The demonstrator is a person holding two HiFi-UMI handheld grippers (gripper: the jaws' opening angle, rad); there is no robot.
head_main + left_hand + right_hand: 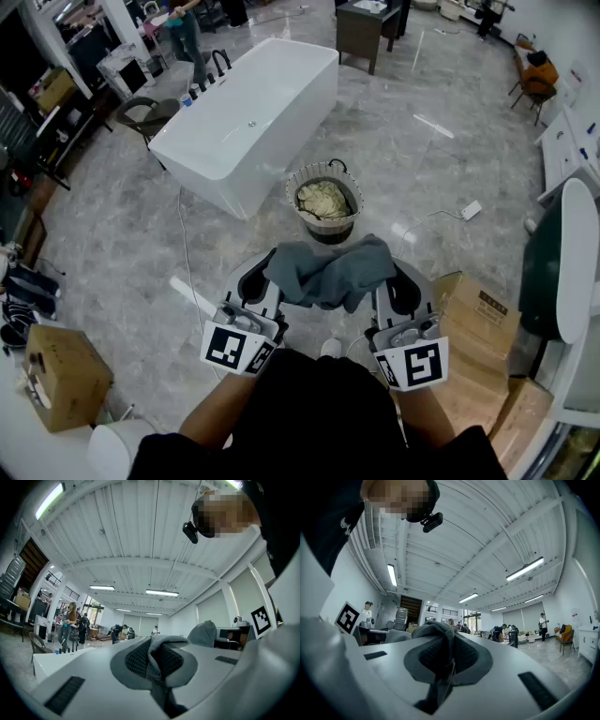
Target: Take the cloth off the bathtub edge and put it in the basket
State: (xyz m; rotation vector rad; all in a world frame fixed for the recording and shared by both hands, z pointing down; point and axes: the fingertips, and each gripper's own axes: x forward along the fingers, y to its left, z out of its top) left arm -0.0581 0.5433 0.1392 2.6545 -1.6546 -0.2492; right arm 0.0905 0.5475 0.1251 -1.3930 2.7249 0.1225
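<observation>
A grey cloth [330,271] hangs bunched between my two grippers, close in front of me and above the floor. My left gripper [269,277] is shut on its left end, and a fold of the cloth [154,654] is pinched between the dark pads. My right gripper [386,274] is shut on its right end, with the cloth [440,648] pinched in its jaws too. A round dark basket [324,202] stands on the floor just beyond the cloth, with a pale yellow cloth [323,199] lying in it. The white bathtub [246,117] stands behind the basket to the left.
Cardboard boxes stand at my right [480,323] and at my lower left [64,375]. A white socket strip [471,210] with its cord lies on the marble floor right of the basket. A dark cabinet [367,28] stands at the back, a chair [147,115] left of the tub.
</observation>
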